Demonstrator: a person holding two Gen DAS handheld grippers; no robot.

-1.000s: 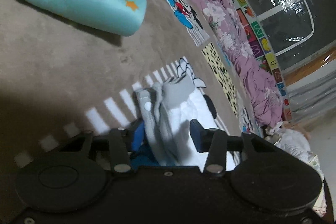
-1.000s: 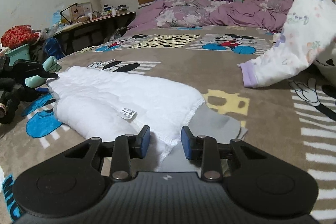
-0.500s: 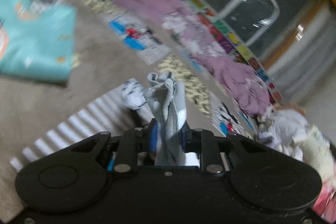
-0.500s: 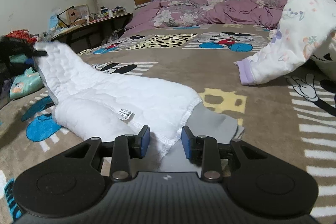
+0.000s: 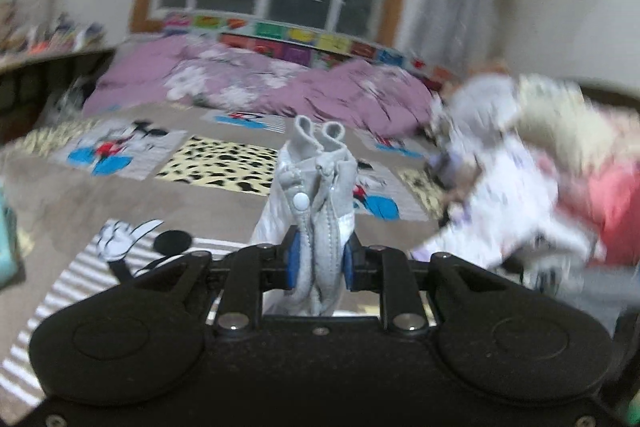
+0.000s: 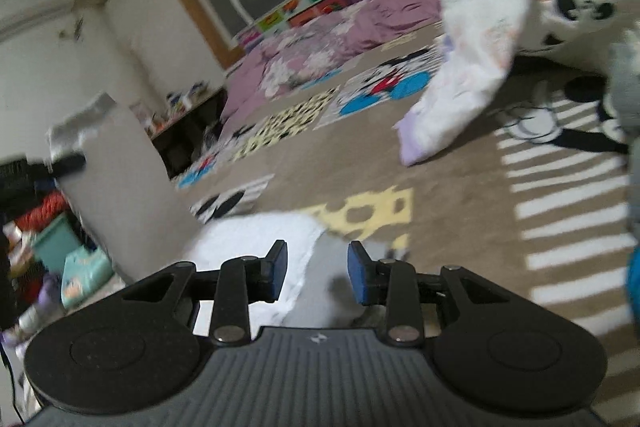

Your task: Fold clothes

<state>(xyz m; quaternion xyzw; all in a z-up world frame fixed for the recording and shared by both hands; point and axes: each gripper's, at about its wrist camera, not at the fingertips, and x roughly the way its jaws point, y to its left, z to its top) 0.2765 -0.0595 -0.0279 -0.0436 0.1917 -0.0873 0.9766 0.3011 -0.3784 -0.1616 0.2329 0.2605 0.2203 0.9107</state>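
Observation:
My left gripper [image 5: 319,261] is shut on the grey collar of a white quilted garment [image 5: 316,183] with a snap button, held up above the bed. In the right wrist view the same garment hangs from the left gripper as a tall blurred white sheet [image 6: 120,187] and trails down to the bedspread in front of my right gripper [image 6: 316,271]. The right gripper is open, with the garment's white hem [image 6: 272,239] and grey lining [image 6: 332,279] lying between and under its fingers.
The bed carries a brown Mickey Mouse bedspread [image 5: 224,163]. A purple quilt [image 5: 256,87] lies bunched at the far edge below the window. A pile of white and pink clothes [image 5: 520,167] sits to the right; a white sleeve with a purple cuff [image 6: 460,87] reaches out from it.
My left gripper closed on the garment's collar and lifted it, swinging to face the window. My right gripper opened wider and tilted, letting the hem lie loose.

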